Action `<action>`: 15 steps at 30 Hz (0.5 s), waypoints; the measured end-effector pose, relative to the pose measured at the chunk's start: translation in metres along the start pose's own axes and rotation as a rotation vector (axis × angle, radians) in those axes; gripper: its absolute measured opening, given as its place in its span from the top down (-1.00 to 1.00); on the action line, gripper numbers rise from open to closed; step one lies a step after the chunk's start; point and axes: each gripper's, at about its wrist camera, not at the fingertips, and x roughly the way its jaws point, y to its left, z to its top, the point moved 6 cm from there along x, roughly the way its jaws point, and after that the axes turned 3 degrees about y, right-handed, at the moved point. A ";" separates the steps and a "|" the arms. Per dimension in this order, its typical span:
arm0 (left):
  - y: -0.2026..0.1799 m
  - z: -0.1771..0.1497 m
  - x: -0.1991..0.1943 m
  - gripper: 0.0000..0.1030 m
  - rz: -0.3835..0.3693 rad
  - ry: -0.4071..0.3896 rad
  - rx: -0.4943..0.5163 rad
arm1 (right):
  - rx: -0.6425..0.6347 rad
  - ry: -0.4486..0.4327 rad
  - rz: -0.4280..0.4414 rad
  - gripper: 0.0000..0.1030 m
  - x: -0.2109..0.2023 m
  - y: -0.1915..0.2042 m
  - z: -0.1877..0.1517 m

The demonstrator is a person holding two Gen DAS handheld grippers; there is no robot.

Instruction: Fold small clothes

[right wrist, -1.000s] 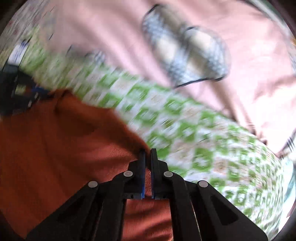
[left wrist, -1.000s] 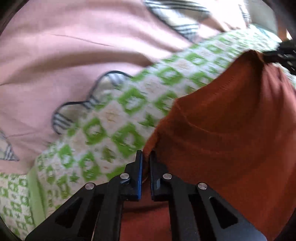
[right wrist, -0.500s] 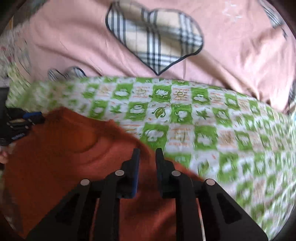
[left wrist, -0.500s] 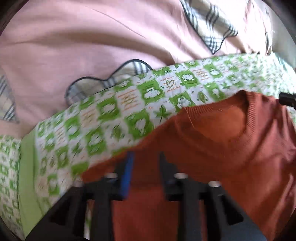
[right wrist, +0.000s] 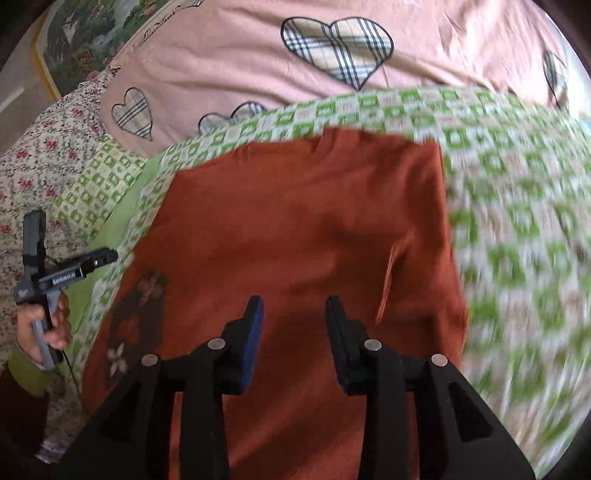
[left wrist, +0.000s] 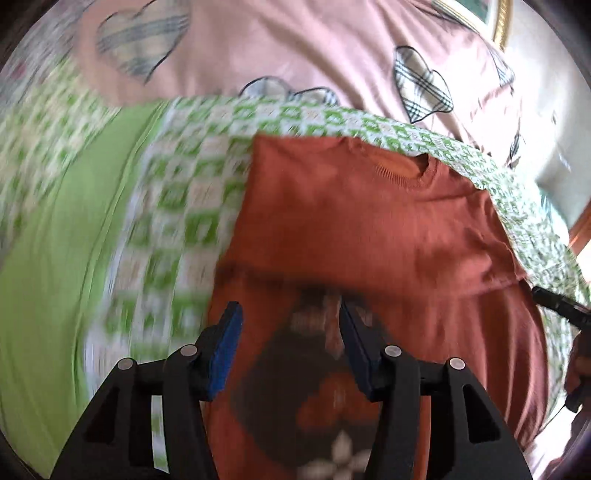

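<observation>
A rust-orange knit sweater [left wrist: 369, 206] lies spread on a green-and-white patterned bedsheet [left wrist: 177, 192], neckline at the far side, its upper part folded down over the body. A dark patch with flower shapes [left wrist: 325, 387] shows on the lower body. It also shows in the right wrist view [right wrist: 295, 221]. My left gripper [left wrist: 290, 325] is open and empty above the patch. My right gripper [right wrist: 293, 314] is open and empty above the sweater. The left gripper also shows in the right wrist view [right wrist: 62, 269], at the left edge.
A pink duvet with plaid hearts [right wrist: 332, 48] lies beyond the sheet. A plain green band of the sheet [left wrist: 59, 236] runs left of the sweater. A floral fabric [right wrist: 48, 158] lies at the far left. A framed picture [right wrist: 96, 26] stands behind the bed.
Both grippers let go of the sweater's edge, opened and pulled back toward me. The sweater's upper part now lies folded down on the sheet.
</observation>
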 end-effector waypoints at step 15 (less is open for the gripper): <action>0.048 -0.120 -0.056 -0.24 -0.008 0.026 -0.129 | 0.057 0.023 -0.011 0.13 -0.042 0.021 -0.092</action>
